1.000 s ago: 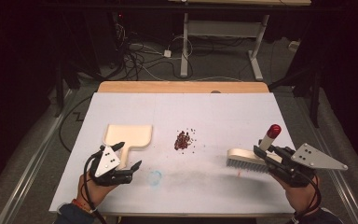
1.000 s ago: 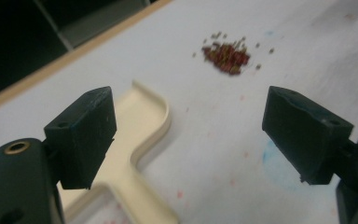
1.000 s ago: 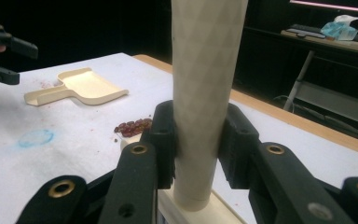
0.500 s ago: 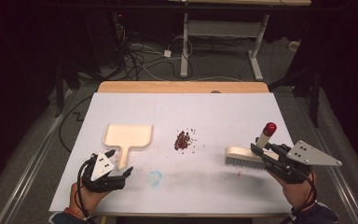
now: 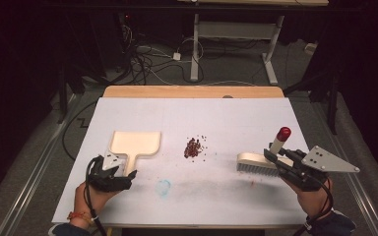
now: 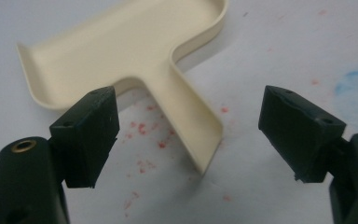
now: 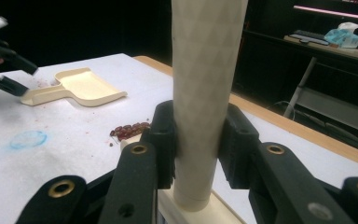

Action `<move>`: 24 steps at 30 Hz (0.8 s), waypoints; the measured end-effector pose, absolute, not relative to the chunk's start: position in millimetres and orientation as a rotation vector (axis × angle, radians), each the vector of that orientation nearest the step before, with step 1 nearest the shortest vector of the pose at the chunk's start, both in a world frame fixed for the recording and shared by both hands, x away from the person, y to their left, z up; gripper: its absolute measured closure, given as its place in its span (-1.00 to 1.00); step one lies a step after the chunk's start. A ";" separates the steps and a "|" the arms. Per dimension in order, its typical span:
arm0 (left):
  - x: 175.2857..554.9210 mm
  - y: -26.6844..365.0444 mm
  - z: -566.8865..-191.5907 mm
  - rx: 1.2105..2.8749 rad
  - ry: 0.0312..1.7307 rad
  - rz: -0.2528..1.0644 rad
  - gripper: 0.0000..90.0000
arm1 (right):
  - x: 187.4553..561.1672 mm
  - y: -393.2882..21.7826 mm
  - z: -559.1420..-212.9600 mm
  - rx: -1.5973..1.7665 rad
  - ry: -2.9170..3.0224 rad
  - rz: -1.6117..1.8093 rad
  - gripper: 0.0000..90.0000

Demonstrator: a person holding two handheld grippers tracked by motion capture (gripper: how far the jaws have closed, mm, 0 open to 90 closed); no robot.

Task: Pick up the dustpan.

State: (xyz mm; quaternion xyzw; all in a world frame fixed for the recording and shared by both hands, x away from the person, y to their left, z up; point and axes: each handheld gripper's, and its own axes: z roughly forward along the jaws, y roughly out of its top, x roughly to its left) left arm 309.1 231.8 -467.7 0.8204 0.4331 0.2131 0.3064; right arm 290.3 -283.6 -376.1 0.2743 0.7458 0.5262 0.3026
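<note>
My left gripper (image 6: 186, 135) has dropped back to the dustpan (image 5: 135, 143) handle, jaws wide, empty. My right gripper (image 7: 198, 135) clamps the brush (image 5: 263, 160) handle, beans (image 5: 193, 147) at nine o'clock.

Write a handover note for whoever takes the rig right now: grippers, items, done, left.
Left gripper: open, jaws either side of the cream dustpan handle's end, not closed on it.
Right gripper: shut on the brush handle; the brush bristles sit on the white table cover, to the right of the pile.
Small pile of dark red bits lies mid-table between dustpan and brush, a few strays around it. A blue smudge marks the cover nearer the person.
Done: brush in hand. Probably left: grip the dustpan, sweep the pile into it.
</note>
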 end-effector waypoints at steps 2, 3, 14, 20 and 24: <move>322.1 231.0 -473.7 2.174 1.217 0.501 -0.55 | 290.2 -283.3 -375.8 0.729 1.977 1.393 0.56; 328.1 232.0 -477.4 2.160 1.245 0.457 -0.55 | 290.2 -283.3 -375.8 0.729 1.977 1.393 0.56; 365.6 228.8 -493.3 2.106 1.373 0.400 -0.12 | 290.6 -279.1 -377.9 0.733 1.994 1.364 0.56; 366.8 231.5 -495.7 2.063 1.380 0.439 0.34 | 290.7 -278.8 -378.7 0.740 1.996 1.358 0.56; 367.5 234.3 -495.9 2.070 1.354 0.432 0.41 | 292.3 -278.9 -379.7 0.740 2.001 1.362 0.56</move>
